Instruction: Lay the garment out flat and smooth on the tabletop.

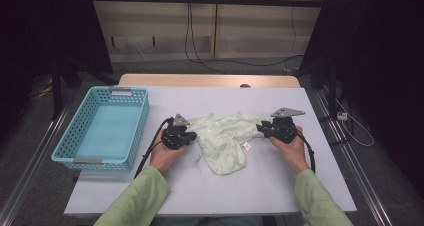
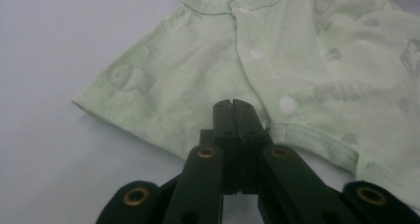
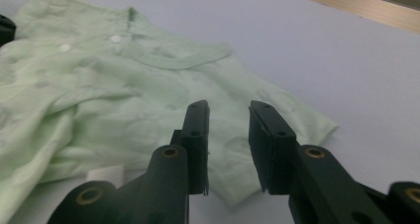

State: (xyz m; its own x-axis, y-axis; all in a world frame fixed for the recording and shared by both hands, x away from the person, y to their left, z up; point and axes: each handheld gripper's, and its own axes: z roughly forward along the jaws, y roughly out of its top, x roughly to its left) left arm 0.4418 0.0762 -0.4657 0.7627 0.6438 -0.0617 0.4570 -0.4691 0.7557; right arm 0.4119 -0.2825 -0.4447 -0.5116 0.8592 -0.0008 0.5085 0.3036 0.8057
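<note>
A pale green baby garment point(image 1: 222, 138) lies spread and rumpled in the middle of the table. My left gripper point(image 1: 192, 135) is at its left edge. In the left gripper view its jaws are pressed together, and my left gripper point(image 2: 232, 105) is shut on the garment point(image 2: 307, 60) where the hem runs under the tips. My right gripper point(image 1: 260, 128) is at the garment's right side. In the right gripper view my right gripper point(image 3: 228, 106) is open, jaws apart just above a sleeve of the garment point(image 3: 148, 80), with no cloth pinched.
A light blue plastic basket point(image 1: 141, 117) stands at the table's left. The white table point(image 1: 260, 186) has bare room in front of and behind the garment. A white label point(image 1: 246, 146) lies at the garment's lower right. Cables hang behind the far edge.
</note>
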